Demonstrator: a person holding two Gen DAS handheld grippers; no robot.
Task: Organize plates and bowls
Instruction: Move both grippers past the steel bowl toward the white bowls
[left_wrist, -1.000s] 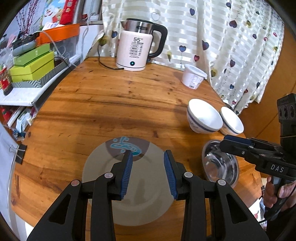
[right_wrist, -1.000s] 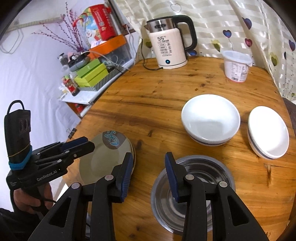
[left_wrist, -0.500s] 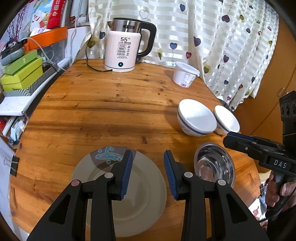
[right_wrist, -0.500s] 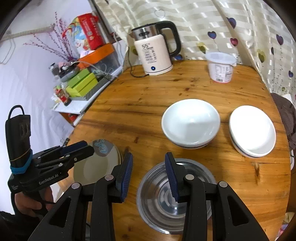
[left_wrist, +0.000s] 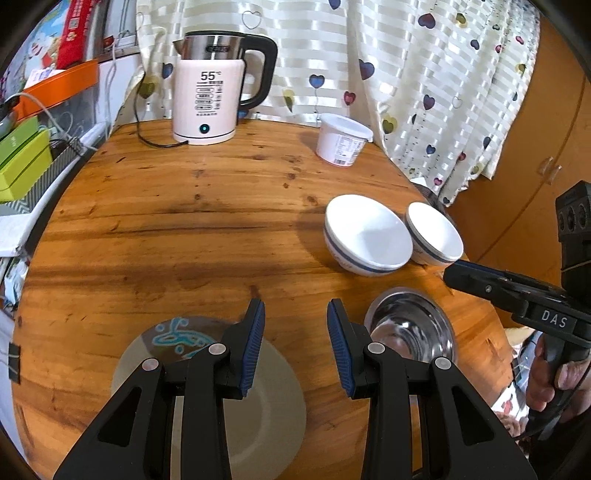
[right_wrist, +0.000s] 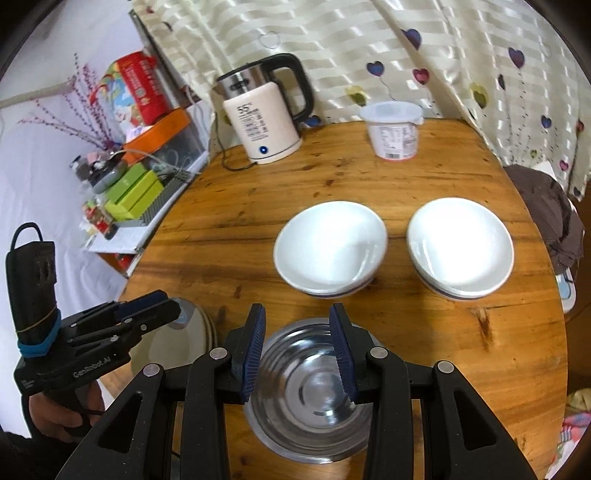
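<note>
Grippers (left_wrist: 295, 347) (right_wrist: 297, 350) above plate (left_wrist: 266, 402) (jaws apart)

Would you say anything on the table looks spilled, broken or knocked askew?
Nothing stands out. The plate, steel bowl and two white bowls sit upright and apart on the table, with no spill or visible chip. Both grippers hover open, holding nothing.

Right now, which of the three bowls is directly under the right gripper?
The shiny stainless steel bowl, under the open right gripper. The two white ceramic bowls sit farther back, side by side.
</note>
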